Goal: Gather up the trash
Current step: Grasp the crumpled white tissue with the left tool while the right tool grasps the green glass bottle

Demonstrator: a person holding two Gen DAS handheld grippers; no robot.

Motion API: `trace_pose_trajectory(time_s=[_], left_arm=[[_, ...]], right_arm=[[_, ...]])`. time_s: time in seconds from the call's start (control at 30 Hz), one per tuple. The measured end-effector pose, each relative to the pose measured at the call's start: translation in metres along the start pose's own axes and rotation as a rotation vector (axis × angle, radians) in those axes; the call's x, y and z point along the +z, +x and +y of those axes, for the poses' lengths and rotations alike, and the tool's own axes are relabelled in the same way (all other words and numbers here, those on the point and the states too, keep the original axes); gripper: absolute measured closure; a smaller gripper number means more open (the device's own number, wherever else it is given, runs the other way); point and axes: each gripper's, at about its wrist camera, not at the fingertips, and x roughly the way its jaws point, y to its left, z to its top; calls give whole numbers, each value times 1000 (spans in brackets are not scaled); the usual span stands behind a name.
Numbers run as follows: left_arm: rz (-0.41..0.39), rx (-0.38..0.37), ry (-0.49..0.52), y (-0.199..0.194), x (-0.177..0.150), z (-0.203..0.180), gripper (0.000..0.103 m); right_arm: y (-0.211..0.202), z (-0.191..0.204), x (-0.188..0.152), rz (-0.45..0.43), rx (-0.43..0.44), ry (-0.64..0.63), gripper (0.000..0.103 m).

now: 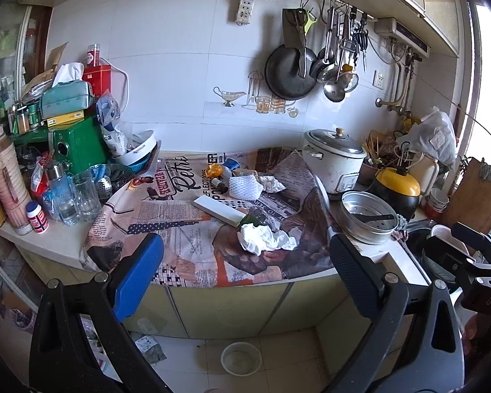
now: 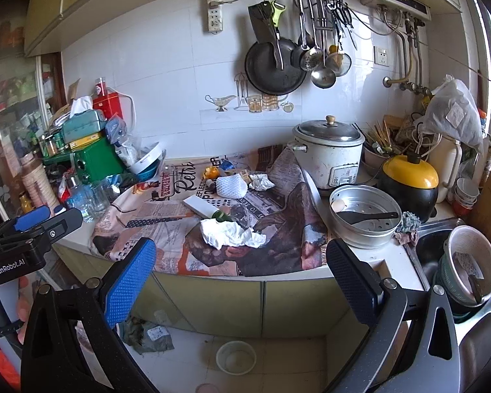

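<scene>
Cluttered counter (image 1: 65, 245) lies ahead of both my grippers. Only my right view shows the sink (image 2: 432, 249) and its strainer (image 2: 471, 258) holding a scrubber; my left view barely catches them. Left gripper (image 1: 245, 255) and right gripper (image 2: 239, 258) both hang spread wide, holding nothing. Crumpled tissue (image 2: 229, 234) sits just ahead between my fingers. Steamer pot (image 2: 363, 219) ahead-right holds a black spoon (image 2: 370, 216) and an egg (image 2: 337, 205).

My left claw (image 1: 245, 278) hangs wide open in front of the tabletop (image 1: 49, 245), nothing between its pads. Ahead on the printed cloth (image 1: 180, 216) I see a crumpled white tissue (image 1: 265, 239), a white box (image 1: 217, 210) just behind it, and a foam net (image 1: 244, 187) farther back.
</scene>
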Motion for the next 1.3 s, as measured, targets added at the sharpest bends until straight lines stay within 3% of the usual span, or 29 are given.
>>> trace_pose_trajectory(time_s=[0.33,0.47,0.7,0.83,1.03,1.17,1.3], left_arm=[[98,-20,33,106,33,50,10],[171,-36,28,152,33,58,10],[327,-63,16,239,17,46,10],[393,-50,21,281,4,32,10],[494,-49,-7,331,-16,16,13],[596,-47,-53,363,-36,10,30],[638,-41,-128,379,-50,10,40]], right_arm=[[96,17,26,88,-73,28,0],[136,16,25,172,-50,44,2],[181,-3,27,243,-65,58,2],[211,-23,31,272,-26,57,2],[266,-39,43,341,41,-22,15],[298,-44,47,374,117,-64,20],[334,-41,42,445,207,-107,29]])
